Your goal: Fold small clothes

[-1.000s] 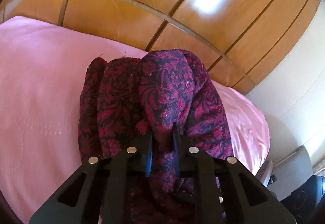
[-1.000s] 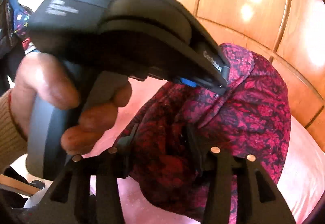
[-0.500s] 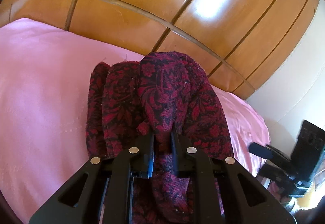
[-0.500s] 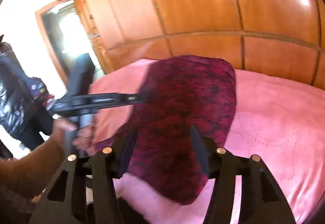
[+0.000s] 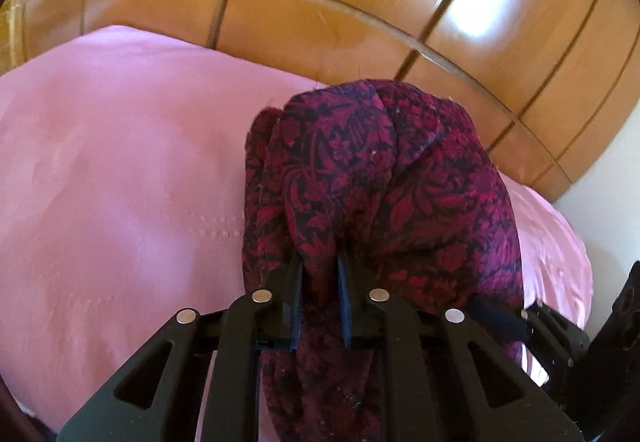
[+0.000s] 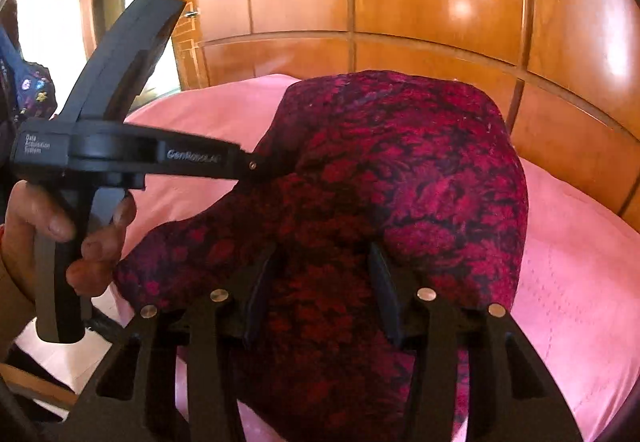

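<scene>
A dark red and black floral garment [image 5: 384, 193] hangs bunched over the pink bed [image 5: 120, 181]. My left gripper [image 5: 320, 262] is shut on a fold of it near its lower edge. In the right wrist view the same garment [image 6: 400, 169] drapes over and between my right gripper's [image 6: 324, 254] fingers, which stand apart with cloth lying across them. The left gripper's body [image 6: 132, 153], held in a hand, pinches the garment's left edge there.
A glossy wooden panelled wall [image 5: 360, 1] stands right behind the bed. A doorway [image 6: 132, 1] is at the far left of the right wrist view. The bed's right edge [image 5: 568, 242] drops off beside a pale wall.
The right gripper has swung back toward the garment and now sits under it, near the left gripper. The left gripper keeps its hold and has shifted slightly left.
</scene>
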The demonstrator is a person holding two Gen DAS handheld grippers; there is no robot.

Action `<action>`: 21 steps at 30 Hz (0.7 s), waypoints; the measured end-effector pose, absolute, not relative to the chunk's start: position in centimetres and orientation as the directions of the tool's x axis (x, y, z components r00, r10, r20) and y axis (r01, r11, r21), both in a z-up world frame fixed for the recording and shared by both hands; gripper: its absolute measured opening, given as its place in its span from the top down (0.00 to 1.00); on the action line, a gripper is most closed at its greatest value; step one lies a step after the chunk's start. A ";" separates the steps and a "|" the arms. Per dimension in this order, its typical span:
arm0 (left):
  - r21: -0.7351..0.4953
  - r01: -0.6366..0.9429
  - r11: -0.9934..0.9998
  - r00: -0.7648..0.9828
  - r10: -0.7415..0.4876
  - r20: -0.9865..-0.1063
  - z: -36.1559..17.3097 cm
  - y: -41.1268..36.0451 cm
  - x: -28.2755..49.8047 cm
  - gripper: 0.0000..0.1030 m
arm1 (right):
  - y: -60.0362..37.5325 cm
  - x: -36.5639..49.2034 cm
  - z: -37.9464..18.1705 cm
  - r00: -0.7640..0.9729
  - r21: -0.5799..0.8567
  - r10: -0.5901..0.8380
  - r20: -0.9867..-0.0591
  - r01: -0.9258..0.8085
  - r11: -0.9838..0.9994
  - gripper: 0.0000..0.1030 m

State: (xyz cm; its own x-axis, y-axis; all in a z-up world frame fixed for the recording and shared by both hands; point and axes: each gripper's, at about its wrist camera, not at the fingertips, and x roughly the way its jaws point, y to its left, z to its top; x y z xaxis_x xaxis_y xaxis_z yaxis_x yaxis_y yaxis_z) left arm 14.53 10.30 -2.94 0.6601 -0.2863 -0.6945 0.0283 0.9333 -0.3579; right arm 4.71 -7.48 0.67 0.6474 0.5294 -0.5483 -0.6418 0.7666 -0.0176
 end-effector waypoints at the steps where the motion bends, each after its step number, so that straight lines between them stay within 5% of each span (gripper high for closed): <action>1: -0.334 0.018 0.942 0.672 -0.259 -0.694 -2.4 10.1 14.3 0.79 | -7.9 5.0 1.1 0.626 0.013 0.549 -0.553 -0.653 0.757 0.53; 4: -0.268 0.009 0.964 0.699 -0.198 -0.687 -0.7 9.0 13.6 0.79 | -9.9 5.7 3.3 0.538 0.148 0.641 -0.548 -0.692 0.707 0.41; 11: -0.161 -0.001 0.987 0.709 -0.113 -0.696 0.2 7.4 13.2 0.79 | -14.9 10.2 8.8 0.562 0.336 0.686 -0.462 -0.606 0.722 0.39; 21: -0.146 -0.029 0.989 0.692 -0.085 -0.717 -2.0 7.6 13.3 0.79 | -7.0 21.1 6.6 0.509 0.229 0.505 -0.697 -0.510 0.829 0.43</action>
State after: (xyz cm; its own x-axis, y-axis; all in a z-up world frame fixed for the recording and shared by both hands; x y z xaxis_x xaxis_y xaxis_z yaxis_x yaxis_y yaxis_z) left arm 13.31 7.61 -1.96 0.6922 -0.0854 -0.7166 -0.0290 0.9889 -0.1458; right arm 21.14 -6.97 6.62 0.5093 0.5050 -0.6968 -0.5096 0.8295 0.2286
